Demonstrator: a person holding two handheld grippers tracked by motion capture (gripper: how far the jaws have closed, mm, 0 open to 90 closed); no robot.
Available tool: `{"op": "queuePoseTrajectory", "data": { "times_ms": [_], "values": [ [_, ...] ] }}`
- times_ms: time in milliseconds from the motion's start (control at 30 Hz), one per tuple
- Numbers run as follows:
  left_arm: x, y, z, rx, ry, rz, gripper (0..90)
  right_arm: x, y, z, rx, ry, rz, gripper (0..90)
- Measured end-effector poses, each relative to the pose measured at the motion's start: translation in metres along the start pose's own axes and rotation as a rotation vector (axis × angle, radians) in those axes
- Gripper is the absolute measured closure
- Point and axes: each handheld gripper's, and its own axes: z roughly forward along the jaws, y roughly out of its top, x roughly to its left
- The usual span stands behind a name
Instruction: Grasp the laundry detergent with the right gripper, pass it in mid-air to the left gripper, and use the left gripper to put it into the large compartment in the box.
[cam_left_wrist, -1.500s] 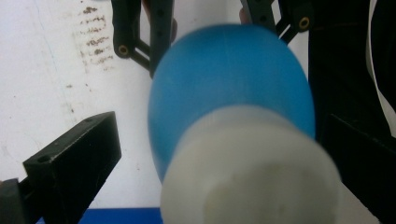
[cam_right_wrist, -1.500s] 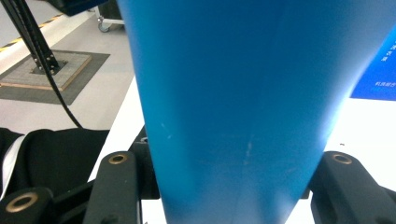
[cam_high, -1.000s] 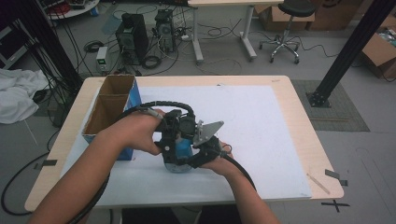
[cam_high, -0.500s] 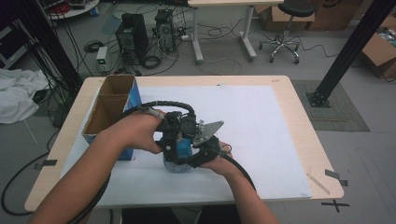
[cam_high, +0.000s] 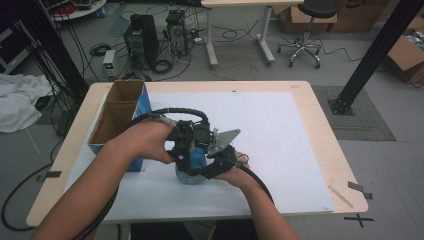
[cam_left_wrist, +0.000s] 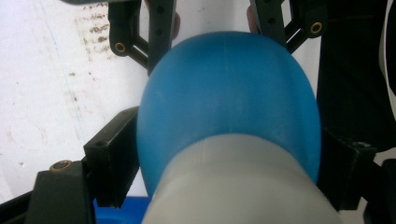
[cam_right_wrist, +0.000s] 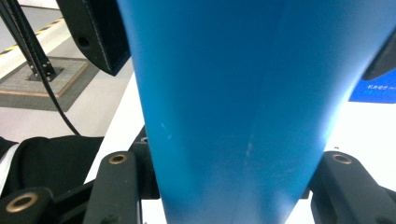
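A blue bottle (cam_high: 190, 172) with a pale grey cap (cam_left_wrist: 233, 186) stands low on the white mat, held between both hands. My left gripper (cam_high: 187, 145) comes at it from the left. Its jaws have just been closing on the bottle's cap end (cam_left_wrist: 229, 93), and their black pads touch the blue shoulder on both sides. My right gripper (cam_high: 212, 162) comes from the right and is shut on the blue body (cam_right_wrist: 233, 116), with its jaws flanking it in the right gripper view. In the left gripper view the right gripper's fingers (cam_left_wrist: 159, 32) show beyond the bottle.
An open cardboard box (cam_high: 117, 120) with a blue side stands at the table's left, close to my left forearm. The white mat (cam_high: 280, 135) stretches bare to the right, up to the wooden table edge (cam_high: 330, 130). Computers, cables and a stool are on the floor behind.
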Motion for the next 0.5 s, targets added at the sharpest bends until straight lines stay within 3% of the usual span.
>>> {"op": "queuePoseTrajectory", "data": {
  "times_ms": [300, 333, 500],
  "values": [
    [0.0001, 0.0013, -0.0005, -0.011, 0.002, 0.003, 26.7, -0.0002, -0.0004, 0.0003, -0.009, 0.0, -0.001, 45.9],
    [0.0001, 0.0014, -0.0003, -0.008, 0.002, 0.002, 26.8, 0.0007, -0.0005, 0.0001, -0.006, 0.002, 0.015, 45.9],
    [0.0004, 0.0012, 0.0004, -0.005, 0.0, -0.007, 29.0, -0.0014, -0.0011, 0.0007, -0.01, -0.004, -0.003, 45.9]
  ]
}}
